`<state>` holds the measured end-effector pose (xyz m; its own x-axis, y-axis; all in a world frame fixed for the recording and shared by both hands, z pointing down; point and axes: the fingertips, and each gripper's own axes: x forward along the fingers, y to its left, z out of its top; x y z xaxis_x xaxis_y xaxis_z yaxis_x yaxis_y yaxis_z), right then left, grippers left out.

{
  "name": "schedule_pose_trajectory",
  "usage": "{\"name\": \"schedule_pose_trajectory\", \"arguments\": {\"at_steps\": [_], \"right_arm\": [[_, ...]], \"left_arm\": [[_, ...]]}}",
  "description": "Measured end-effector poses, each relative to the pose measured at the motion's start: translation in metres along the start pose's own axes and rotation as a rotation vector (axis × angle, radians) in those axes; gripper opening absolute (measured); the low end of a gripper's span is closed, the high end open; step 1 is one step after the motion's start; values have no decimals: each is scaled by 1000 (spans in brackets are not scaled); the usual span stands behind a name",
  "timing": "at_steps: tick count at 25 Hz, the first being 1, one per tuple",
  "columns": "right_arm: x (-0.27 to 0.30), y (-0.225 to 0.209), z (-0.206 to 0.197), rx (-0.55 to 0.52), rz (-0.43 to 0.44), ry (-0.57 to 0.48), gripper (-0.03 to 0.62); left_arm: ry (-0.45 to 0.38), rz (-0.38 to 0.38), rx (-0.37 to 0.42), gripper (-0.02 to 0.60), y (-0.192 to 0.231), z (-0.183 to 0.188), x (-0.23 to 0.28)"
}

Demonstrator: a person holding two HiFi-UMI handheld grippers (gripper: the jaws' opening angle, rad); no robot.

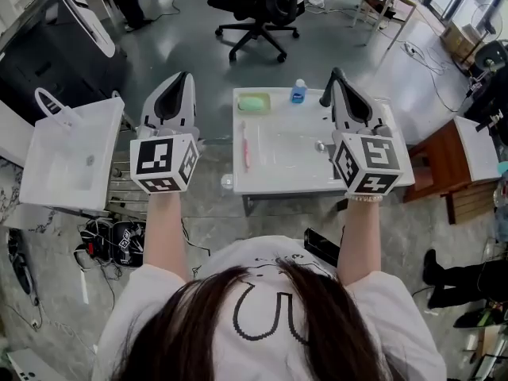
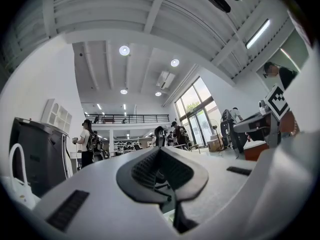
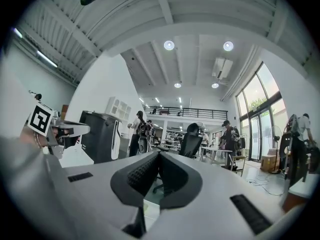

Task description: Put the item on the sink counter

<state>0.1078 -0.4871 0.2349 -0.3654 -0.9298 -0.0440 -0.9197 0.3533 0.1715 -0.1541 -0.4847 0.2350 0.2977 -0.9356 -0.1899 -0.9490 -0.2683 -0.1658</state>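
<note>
Room: grey-floored open hall is spreading around a white table (image 1: pixel 278 181) with a basin in it; an office chair (image 1: pixel 258 6) is standing behind it, and a second basin unit (image 1: pixel 71 153) is sitting off to the left
Left claw (image 1: pixel 183 79): hovering just left of the table's edge, jaws sitting fully together with nothing between them
Right claw (image 1: pixel 336 76): hovering over the table's right side, jaws likewise pressing together, holding nothing
Item: three small things are lying on the table: a green soap (image 1: pixel 253 101) and a blue bottle (image 1: pixel 298 93) at the back rim, and a pink toothbrush (image 1: pixel 245 145) along the left rim; which one the task means I cannot tell
Handling, pink toothbrush: looking light, stiff and thin; lying flat, so it is probably calling for a pinch across the handle's middle
Handling, blue bottle: looking light, with smooth plastic that is likely slippery; best taken round the body, below the cap
Handling, green soap: likely slick and easy to squeeze out; the long sides are offering the surest hold
Stage: judging by the empty claws, either placing is finishing or nothing is being fetched yet
</note>
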Motion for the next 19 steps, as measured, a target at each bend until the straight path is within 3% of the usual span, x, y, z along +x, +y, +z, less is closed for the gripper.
{"name": "schedule_pose_trajectory", "arguments": {"at_steps": [19], "right_arm": [[-2, 16, 17, -27, 7, -32, 28]], "left_arm": [[-2, -36, 1, 11, 8, 8, -2]]}}
